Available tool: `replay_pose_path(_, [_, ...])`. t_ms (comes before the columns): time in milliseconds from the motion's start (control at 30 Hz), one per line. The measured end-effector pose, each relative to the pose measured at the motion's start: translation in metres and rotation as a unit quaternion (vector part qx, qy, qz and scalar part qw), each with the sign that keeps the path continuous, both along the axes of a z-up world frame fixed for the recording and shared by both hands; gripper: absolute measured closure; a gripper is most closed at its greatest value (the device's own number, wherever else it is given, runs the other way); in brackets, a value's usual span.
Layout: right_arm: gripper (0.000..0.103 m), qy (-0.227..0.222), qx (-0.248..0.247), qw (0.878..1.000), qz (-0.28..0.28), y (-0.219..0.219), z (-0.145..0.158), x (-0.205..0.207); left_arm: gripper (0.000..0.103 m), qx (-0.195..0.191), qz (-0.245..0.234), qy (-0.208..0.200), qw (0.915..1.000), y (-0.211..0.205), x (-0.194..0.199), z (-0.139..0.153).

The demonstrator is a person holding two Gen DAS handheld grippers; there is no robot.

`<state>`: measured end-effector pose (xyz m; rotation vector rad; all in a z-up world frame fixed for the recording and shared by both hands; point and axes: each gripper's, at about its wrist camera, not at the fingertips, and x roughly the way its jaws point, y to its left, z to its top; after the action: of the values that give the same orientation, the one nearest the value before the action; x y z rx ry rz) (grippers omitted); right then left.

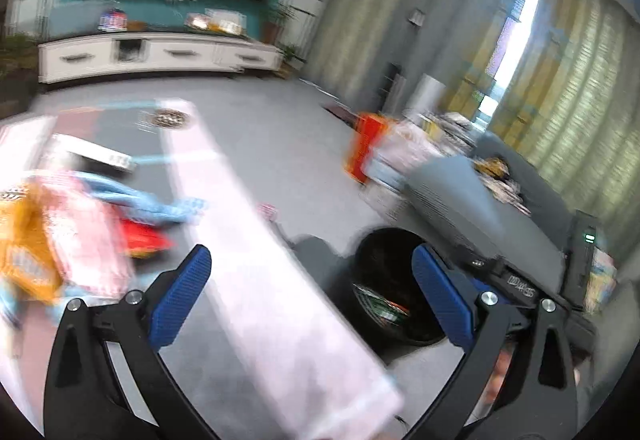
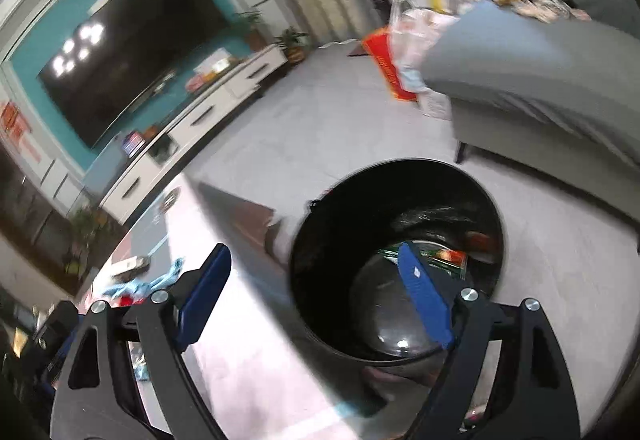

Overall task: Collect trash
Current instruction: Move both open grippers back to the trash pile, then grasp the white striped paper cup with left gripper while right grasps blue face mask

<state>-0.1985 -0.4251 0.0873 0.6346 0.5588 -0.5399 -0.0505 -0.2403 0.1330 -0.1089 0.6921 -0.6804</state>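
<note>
A black round trash bin (image 2: 320,300) stands on the floor beside the low table; wrappers (image 2: 444,258) lie at its bottom. My right gripper (image 2: 316,272) is open and empty, over the bin's near rim. The bin also shows in the left wrist view (image 1: 384,260). My left gripper (image 1: 308,272) is open and empty above the table edge (image 1: 248,240). Blurred trash lies on the table to its left: an orange packet (image 1: 24,252), a pink packet (image 1: 88,240), a red wrapper (image 1: 144,238) and a blue cloth (image 1: 136,200).
A grey sofa (image 2: 540,80) stands right of the bin, with bags (image 2: 404,52) beyond it. A white TV cabinet (image 1: 160,54) and a large TV (image 2: 132,52) line the far wall. A white box (image 1: 100,156) lies on the table.
</note>
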Motion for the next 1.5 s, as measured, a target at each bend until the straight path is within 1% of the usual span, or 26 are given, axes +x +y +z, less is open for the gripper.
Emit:
replay_pose_path(100, [0.015,-0.007,-0.020,0.999,0.046,0.024,0.009,0.022,0.003,0.020,0.051,-0.012,0.9984,0.039,0.006,0.009])
replay_pose_path(167, [0.015,-0.009,-0.032,0.996,0.078,0.043,0.014,0.037,0.003,0.032,0.093,-0.016,0.9950,0.073,0.009,0.013])
replay_pose_path(233, [0.015,-0.005,-0.042,0.993,0.112,0.064,0.016,0.055,0.003,0.045,0.123,-0.021,0.9912,0.105,0.010,0.016])
replay_pose_path(300, [0.015,-0.001,-0.049,0.989,0.142,0.083,0.016,0.070,0.003,0.052,0.138,-0.018,0.9889,0.133,0.012,0.018])
replay_pose_path(367, [0.015,0.000,-0.044,0.982,0.184,0.106,0.012,0.090,0.003,0.040,0.163,-0.002,0.9859,0.165,0.014,0.013])
replay_pose_path(400, [0.015,0.002,-0.038,0.978,0.206,0.118,0.008,0.100,0.003,0.036,0.181,0.010,0.9828,0.182,0.017,0.007])
replay_pose_path(500, [0.015,0.014,-0.037,0.966,0.257,0.153,-0.006,0.128,0.003,0.053,0.228,0.029,0.9717,0.212,0.026,-0.013])
replay_pose_path(567, [0.015,0.036,-0.048,0.957,0.283,0.182,-0.017,0.146,0.003,0.051,0.250,0.058,0.9651,0.238,0.035,-0.032])
replay_pose_path(600, [0.015,0.045,-0.052,0.952,0.298,0.196,-0.024,0.154,0.003,0.038,0.260,0.086,0.9611,0.250,0.041,-0.045])
replay_pose_path(667, [0.015,0.071,-0.056,0.942,0.323,0.220,-0.038,0.168,0.004,0.014,0.269,0.118,0.9556,0.264,0.047,-0.064])
replay_pose_path(700, [0.015,0.084,-0.060,0.938,0.331,0.230,-0.044,0.171,0.006,0.004,0.273,0.132,0.9529,0.272,0.050,-0.074])
replay_pose_path(767, [0.015,0.102,-0.076,0.933,0.336,0.245,-0.056,0.179,0.011,0.002,0.275,0.144,0.9505,0.279,0.055,-0.085])
replay_pose_path(833, [0.015,0.118,-0.090,0.932,0.331,0.253,-0.066,0.183,0.015,-0.011,0.274,0.145,0.9507,0.282,0.059,-0.090])
replay_pose_path(900, [0.015,0.125,-0.079,0.932,0.331,0.255,-0.076,0.188,0.015,-0.032,0.280,0.139,0.9495,0.282,0.060,-0.095])
replay_pose_path(933, [0.015,0.129,-0.071,0.930,0.337,0.256,-0.080,0.190,0.018,-0.036,0.279,0.140,0.9494,0.282,0.060,-0.098])
replay_pose_path(1033, [0.015,0.134,-0.080,0.927,0.341,0.261,-0.087,0.193,0.030,-0.024,0.287,0.149,0.9459,0.274,0.065,-0.108])
replay_pose_path(1067, [0.015,0.135,-0.083,0.927,0.340,0.262,-0.087,0.193,0.031,-0.027,0.287,0.153,0.9453,0.274,0.065,-0.114])
replay_pose_path(1167, [0.015,0.137,-0.076,0.925,0.347,0.264,-0.092,0.195,0.033,-0.056,0.278,0.160,0.9455,0.274,0.066,-0.120])
replay_pose_path(1200, [0.016,0.143,-0.074,0.922,0.352,0.265,-0.094,0.196,0.041,-0.058,0.278,0.162,0.9452,0.275,0.066,-0.121])
replay_pose_path(1233, [0.019,0.150,-0.078,0.918,0.357,0.267,-0.096,0.197,0.048,-0.055,0.279,0.163,0.9448,0.275,0.067,-0.122])
replay_pose_path(1267, [0.029,0.153,-0.094,0.916,0.359,0.270,-0.095,0.196,0.050,-0.063,0.278,0.160,0.9450,0.276,0.066,-0.122])
replay_pose_path(1300, [0.041,0.155,-0.100,0.913,0.364,0.272,-0.095,0.197,0.057,-0.073,0.279,0.158,0.9444,0.278,0.065,-0.122])
replay_pose_path(1333, [0.044,0.156,-0.104,0.909,0.373,0.275,-0.095,0.196,0.062,-0.091,0.279,0.160,0.9424,0.281,0.064,-0.121])
replay_pose_path(1400, [0.058,0.157,-0.110,0.906,0.378,0.277,-0.095,0.194,0.068,-0.103,0.281,0.163,0.9404,0.284,0.063,-0.122])
replay_pose_path(1433, [0.060,0.157,-0.114,0.904,0.380,0.279,-0.095,0.192,0.069,-0.107,0.283,0.161,0.9394,0.285,0.061,-0.121])
replay_pose_path(1500, [0.072,0.159,-0.115,0.901,0.386,0.280,-0.095,0.190,0.074,-0.113,0.286,0.160,0.9379,0.284,0.059,-0.118])
